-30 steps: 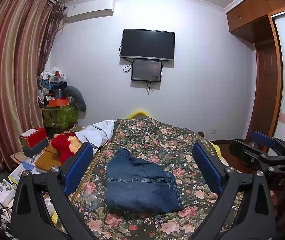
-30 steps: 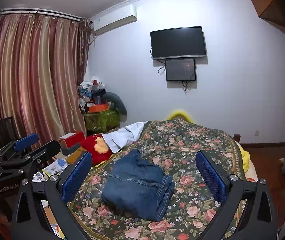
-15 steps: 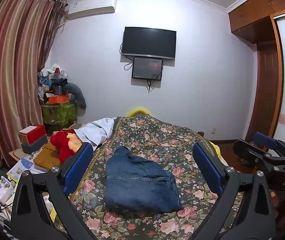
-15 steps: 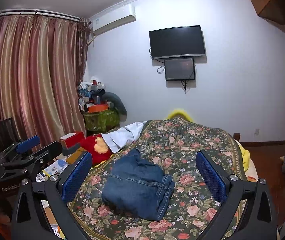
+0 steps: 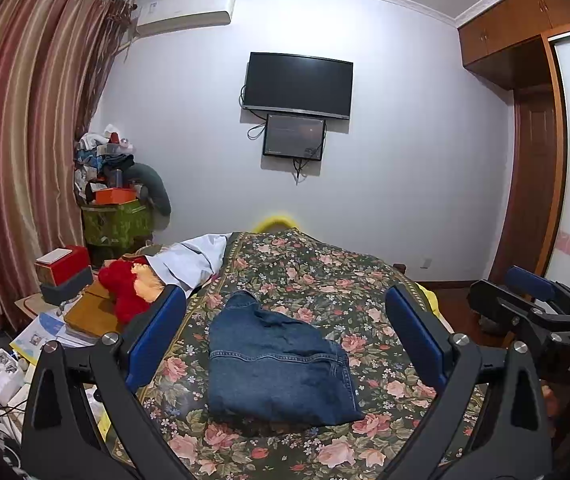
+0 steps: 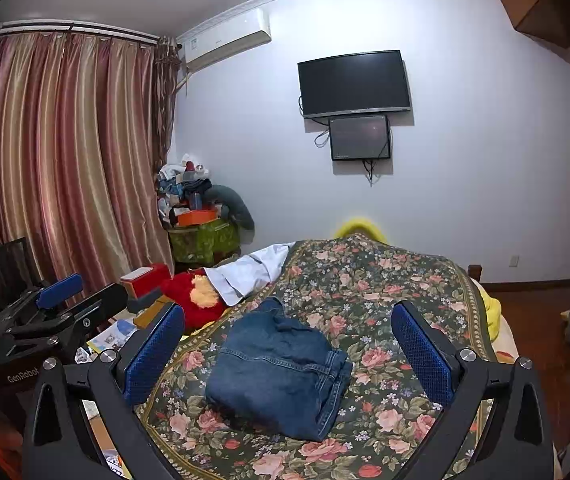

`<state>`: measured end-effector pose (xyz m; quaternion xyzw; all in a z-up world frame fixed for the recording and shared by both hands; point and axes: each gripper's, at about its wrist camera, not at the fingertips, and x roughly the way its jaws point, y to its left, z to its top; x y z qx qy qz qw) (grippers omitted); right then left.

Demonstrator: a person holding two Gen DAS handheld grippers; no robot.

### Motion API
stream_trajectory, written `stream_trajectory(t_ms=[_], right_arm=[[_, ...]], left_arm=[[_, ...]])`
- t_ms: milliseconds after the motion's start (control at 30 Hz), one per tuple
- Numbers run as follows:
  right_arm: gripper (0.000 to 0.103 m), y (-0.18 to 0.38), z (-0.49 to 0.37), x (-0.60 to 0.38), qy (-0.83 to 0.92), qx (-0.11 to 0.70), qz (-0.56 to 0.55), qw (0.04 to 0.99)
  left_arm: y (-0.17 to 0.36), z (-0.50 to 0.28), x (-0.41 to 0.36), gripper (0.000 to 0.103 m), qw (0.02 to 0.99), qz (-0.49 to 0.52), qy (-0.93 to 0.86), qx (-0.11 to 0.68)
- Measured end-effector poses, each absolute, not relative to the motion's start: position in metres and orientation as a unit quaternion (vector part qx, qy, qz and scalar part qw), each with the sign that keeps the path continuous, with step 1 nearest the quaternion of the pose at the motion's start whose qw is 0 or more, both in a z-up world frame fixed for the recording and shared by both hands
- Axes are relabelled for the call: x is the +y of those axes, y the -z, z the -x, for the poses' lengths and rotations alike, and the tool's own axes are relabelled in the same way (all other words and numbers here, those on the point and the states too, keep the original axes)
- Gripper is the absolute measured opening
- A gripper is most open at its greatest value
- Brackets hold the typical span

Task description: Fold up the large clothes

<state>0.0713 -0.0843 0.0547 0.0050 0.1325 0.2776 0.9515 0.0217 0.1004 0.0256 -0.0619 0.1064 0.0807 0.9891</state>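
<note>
Hardly anything has shifted. Left wrist view: left gripper (image 5: pixel 285 338) hangs wide apart and empty, folded blue denim jeans (image 5: pixel 279 364) at 6 o'clock on the floral bedspread (image 5: pixel 325 268). Right wrist view: right gripper (image 6: pixel 287 354) likewise gapes; folding looks finished.

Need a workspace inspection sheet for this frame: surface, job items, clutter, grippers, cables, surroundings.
Surface: bed with floral bedspread, mostly bare around the garment.
Job's things: folded blue jeans lying flat near the bed's near end; white garment draped at the far left edge.
Clutter: red plush toy, red box, books and papers beside the bed; piled stack in the corner.
Grippers: left hand-held gripper open, empty; right hand-held gripper open, empty; both above the jeans, not touching.
Cables: wires dangling under the wall TV.
Surroundings: curtains, air conditioner, wooden wardrobe.
</note>
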Motion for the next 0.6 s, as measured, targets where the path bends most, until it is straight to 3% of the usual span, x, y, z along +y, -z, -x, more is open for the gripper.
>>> stream_trajectory(t_ms=[600], right_arm=[[0.103, -0.0563, -0.0704, -0.0838, -0.276, 0.133, -0.007, 0.952]], left_arm=[[-0.0251, -0.0271, 0.0923, 0.101, 0.989, 0.065, -0.062, 0.118]])
